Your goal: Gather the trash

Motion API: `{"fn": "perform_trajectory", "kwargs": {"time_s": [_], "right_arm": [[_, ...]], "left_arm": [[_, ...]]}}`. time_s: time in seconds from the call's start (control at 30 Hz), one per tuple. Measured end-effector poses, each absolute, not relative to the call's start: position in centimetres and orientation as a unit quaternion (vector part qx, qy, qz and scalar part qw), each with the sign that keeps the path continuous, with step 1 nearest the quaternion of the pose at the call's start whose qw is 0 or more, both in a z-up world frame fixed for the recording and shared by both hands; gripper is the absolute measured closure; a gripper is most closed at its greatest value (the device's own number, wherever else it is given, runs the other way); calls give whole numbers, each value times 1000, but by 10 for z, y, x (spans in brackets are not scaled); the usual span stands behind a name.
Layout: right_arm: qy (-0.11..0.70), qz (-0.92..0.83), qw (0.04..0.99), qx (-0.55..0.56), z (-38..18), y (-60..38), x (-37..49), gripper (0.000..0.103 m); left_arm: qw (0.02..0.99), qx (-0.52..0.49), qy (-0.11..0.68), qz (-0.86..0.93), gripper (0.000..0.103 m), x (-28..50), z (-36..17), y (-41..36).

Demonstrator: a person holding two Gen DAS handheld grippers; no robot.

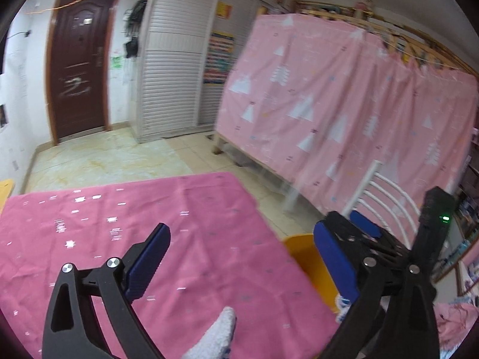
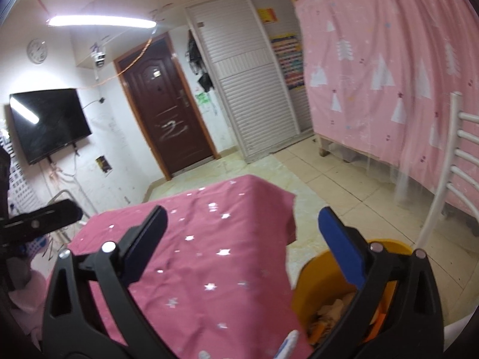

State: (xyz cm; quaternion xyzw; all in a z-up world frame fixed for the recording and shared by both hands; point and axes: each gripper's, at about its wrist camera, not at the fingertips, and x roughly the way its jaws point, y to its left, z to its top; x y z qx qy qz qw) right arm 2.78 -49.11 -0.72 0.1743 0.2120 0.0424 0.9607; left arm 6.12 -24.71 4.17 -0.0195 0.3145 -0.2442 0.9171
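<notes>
My left gripper (image 1: pixel 242 257) is open and empty above a table with a pink star-patterned cloth (image 1: pixel 125 224). My right gripper (image 2: pixel 242 245) is open and empty, over the cloth's (image 2: pixel 191 269) right edge. An orange bin (image 2: pixel 320 284) stands beside the table under the right finger, with crumpled paper trash (image 2: pixel 329 314) inside. The bin's rim (image 1: pixel 302 251) shows in the left wrist view, next to the right gripper (image 1: pixel 344 233) seen from the side. A white fuzzy item (image 1: pixel 215 338) shows at the bottom between my left fingers.
A white metal chair (image 2: pixel 449 179) stands right of the bin. A pink curtain (image 1: pixel 344 104) covers a bed frame on the right. A brown door (image 2: pixel 167 113), white louvred wardrobe (image 2: pixel 254 89) and wall television (image 2: pixel 48 125) lie beyond tiled floor.
</notes>
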Motion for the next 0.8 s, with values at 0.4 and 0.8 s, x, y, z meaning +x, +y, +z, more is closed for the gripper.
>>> {"fn": "perform_trajectory", "kwargs": {"time_s": [0.4,0.8], "right_arm": [[222,138,958,115,3,-392,47,6],[222,180,955,82,1,-329,56,6]], "left_arm": [[937,-67,323,-119,10,82,26,-137],[952,-39,302,-27,10,81,13,-67]]}}
